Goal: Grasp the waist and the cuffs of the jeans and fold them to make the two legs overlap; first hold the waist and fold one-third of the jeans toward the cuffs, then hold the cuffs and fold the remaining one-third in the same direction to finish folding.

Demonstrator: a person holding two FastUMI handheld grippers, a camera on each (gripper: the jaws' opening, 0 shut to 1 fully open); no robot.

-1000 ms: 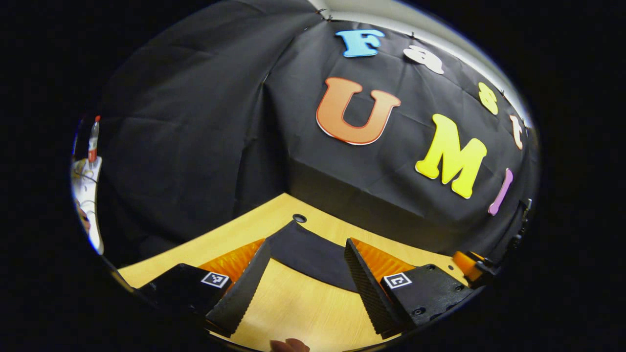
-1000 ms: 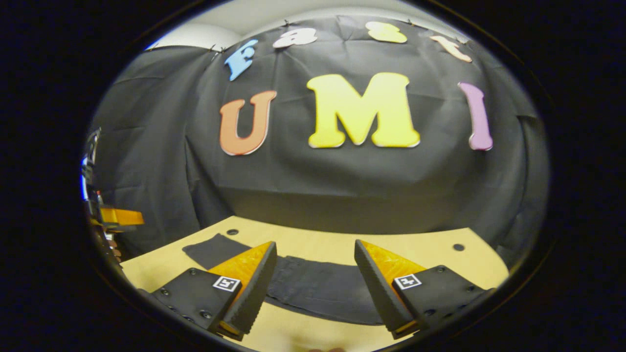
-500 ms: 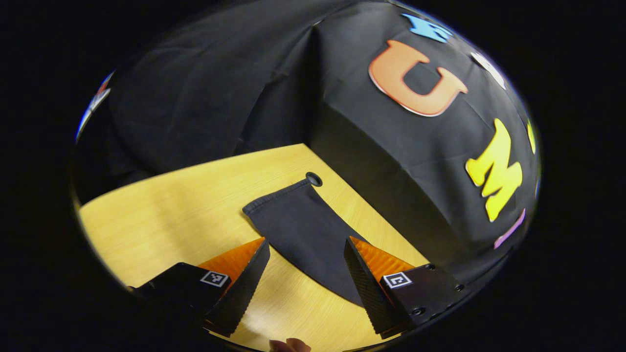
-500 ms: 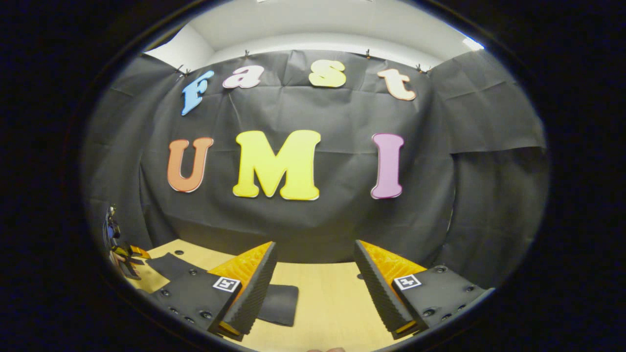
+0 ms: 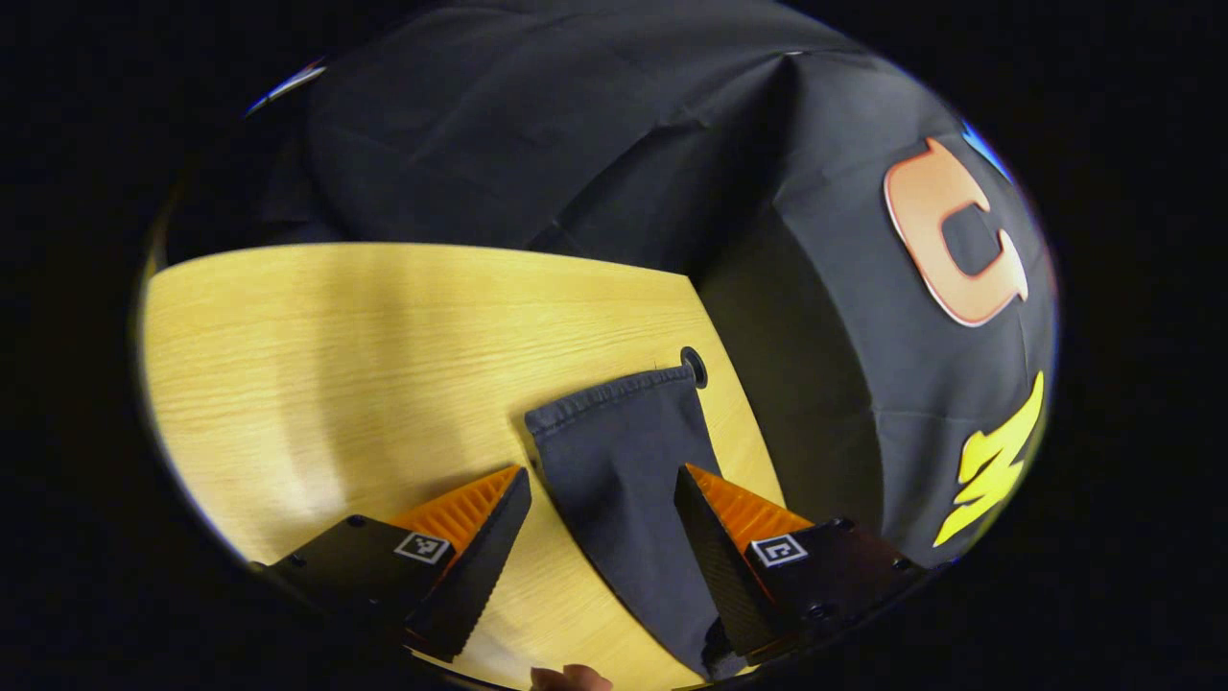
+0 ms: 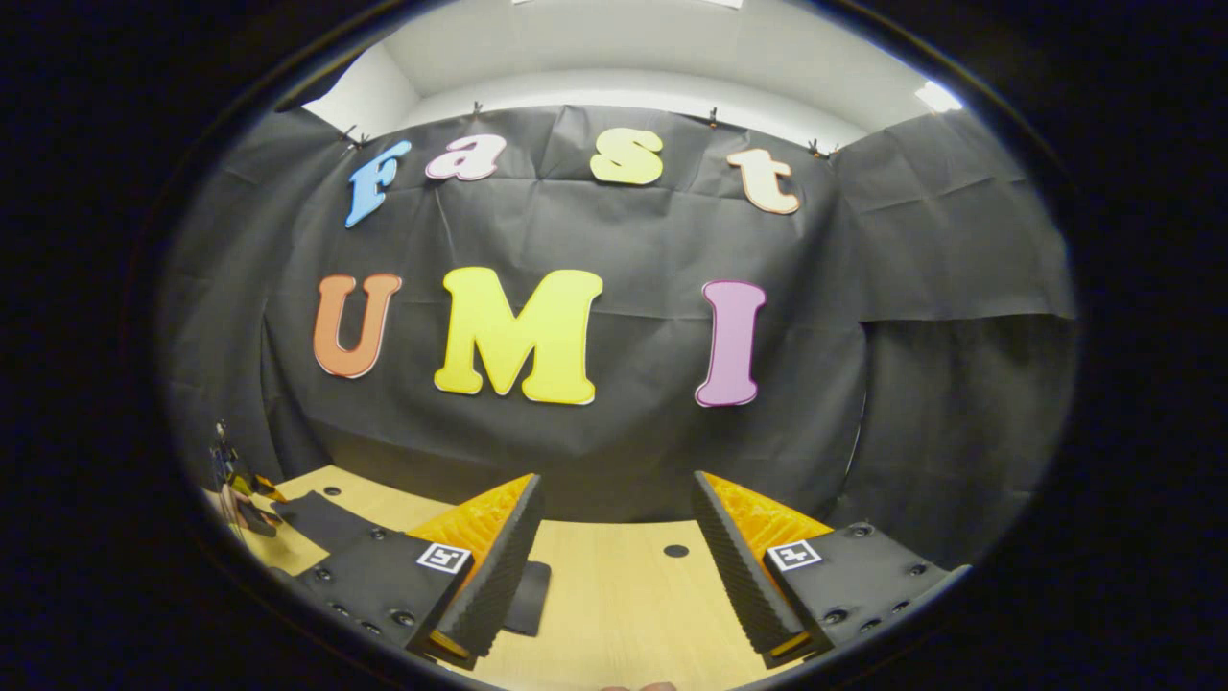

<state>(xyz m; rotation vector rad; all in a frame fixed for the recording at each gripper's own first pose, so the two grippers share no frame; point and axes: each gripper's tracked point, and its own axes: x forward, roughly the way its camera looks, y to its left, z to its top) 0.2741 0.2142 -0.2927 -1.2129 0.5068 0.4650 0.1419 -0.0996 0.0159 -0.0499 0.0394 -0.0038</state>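
Left gripper view: the left gripper (image 5: pixel 600 523) is spread wide, its jaws straddling the dark jeans (image 5: pixel 628 451) without pinching them. The hemmed cuff (image 5: pixel 614 392) lies at frame centre, just short of a round hole (image 5: pixel 693 367) in the wooden table (image 5: pixel 336 345). Compared with half a second ago, the cuff sits lower and more squarely between the jaws, and more table fills the left half; the gripper has swung toward the cuff, probably lining up for the first grasp.

Right gripper view: the right gripper (image 6: pixel 614 542) is likewise spread and holds nothing. A dark corner of the jeans (image 6: pixel 528 597) peeks out beside its left finger, with more fabric and the other gripper at lower left. Little has changed since half a second ago; this hand appears to wait near the waist end. No fold has begun.
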